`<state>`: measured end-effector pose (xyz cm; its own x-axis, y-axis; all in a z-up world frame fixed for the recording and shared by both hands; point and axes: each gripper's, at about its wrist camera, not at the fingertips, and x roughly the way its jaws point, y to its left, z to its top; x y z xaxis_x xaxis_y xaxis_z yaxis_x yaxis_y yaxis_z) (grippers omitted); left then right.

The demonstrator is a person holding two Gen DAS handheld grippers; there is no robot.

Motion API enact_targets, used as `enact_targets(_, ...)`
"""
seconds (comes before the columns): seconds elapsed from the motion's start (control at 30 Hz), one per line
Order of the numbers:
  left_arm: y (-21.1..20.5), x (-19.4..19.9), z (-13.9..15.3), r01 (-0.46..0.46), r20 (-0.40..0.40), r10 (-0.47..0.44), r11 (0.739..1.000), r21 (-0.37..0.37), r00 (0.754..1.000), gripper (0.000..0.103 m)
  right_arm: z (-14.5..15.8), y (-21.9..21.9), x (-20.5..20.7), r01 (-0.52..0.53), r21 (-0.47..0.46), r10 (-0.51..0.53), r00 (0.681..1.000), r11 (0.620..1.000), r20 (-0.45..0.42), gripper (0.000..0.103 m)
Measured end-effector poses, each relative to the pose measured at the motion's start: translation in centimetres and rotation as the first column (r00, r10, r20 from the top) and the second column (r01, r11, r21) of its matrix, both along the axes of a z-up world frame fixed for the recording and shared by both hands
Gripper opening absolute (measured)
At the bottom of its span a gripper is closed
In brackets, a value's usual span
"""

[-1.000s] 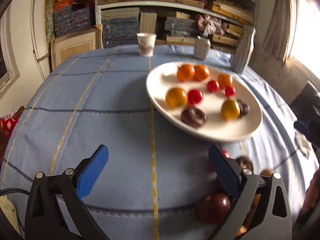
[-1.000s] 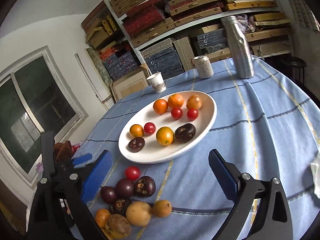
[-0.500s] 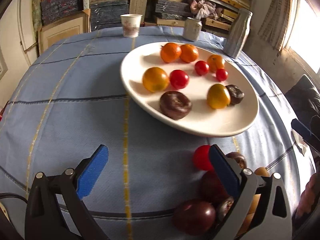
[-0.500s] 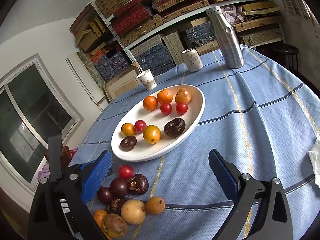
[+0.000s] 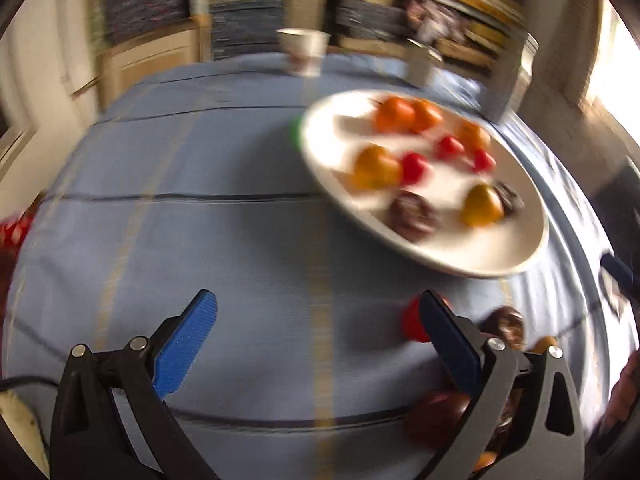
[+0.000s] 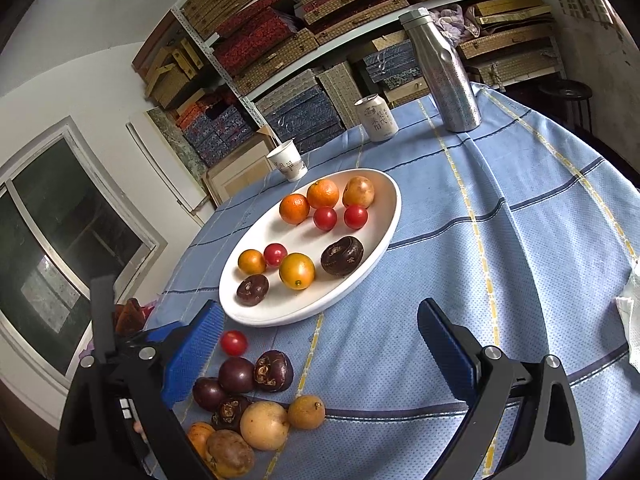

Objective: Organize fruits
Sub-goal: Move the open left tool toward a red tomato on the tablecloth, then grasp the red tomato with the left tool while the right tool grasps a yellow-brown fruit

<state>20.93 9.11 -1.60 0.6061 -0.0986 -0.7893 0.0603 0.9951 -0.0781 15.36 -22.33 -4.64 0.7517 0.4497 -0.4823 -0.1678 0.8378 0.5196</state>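
Observation:
A white oval plate (image 6: 384, 236) (image 5: 500, 258) on the blue tablecloth holds several oranges, red tomatoes and dark fruits. A loose pile lies on the cloth in front of it: a red tomato (image 6: 234, 342) (image 5: 414, 322), dark purple fruits (image 6: 236, 374) and yellow-brown fruits (image 6: 264, 425). My left gripper (image 5: 318, 344) is open and empty above the cloth, its right finger beside the red tomato; this view is blurred. It also shows in the right wrist view (image 6: 160, 334). My right gripper (image 6: 320, 354) is open and empty, the pile by its left finger.
A paper cup (image 6: 289, 161), a drink can (image 6: 376, 118) and a steel bottle (image 6: 442, 70) stand at the table's far side. Shelves of boxes are behind. A white cloth (image 6: 630, 312) lies at the right edge.
The left gripper has swung, blurring its view; the plate now sits further right and the pile lower right. The right gripper has shifted slightly, the pile closer to its left finger.

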Motion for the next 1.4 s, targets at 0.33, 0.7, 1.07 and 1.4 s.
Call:
enact_targets(0.33,1.3,-1.0,-0.1,0.010,0.023,-0.008,0.996,-0.087,1.000,0.099,0.1,0.2,-0.1,-0.007,-0.003,0.007,1.000,1.000,0.005,0.098)
enact_targets(0.7,-1.8,-5.5,-1.0,0.125,0.094,-0.140,0.980,0.154,0.986,0.097,0.1,0.3,-0.3,-0.019,-0.005,0.020,1.000,1.000,0.012,0.098)
enact_targets(1.07,0.3,-6.1,-2.1,0.119,0.025,-0.120,0.991,0.055,0.992,0.063,-0.1,0.3,-0.4,-0.015,-0.006,0.015,1.000,1.000,0.001,0.098)
enact_targets(1.4,0.2,-6.0,-2.8,0.142,-0.002,-0.142,0.989,0.048,0.990,0.034,-0.1,0.7,-0.5,-0.035,-0.016,0.035,0.999,0.999,-0.003,0.098)
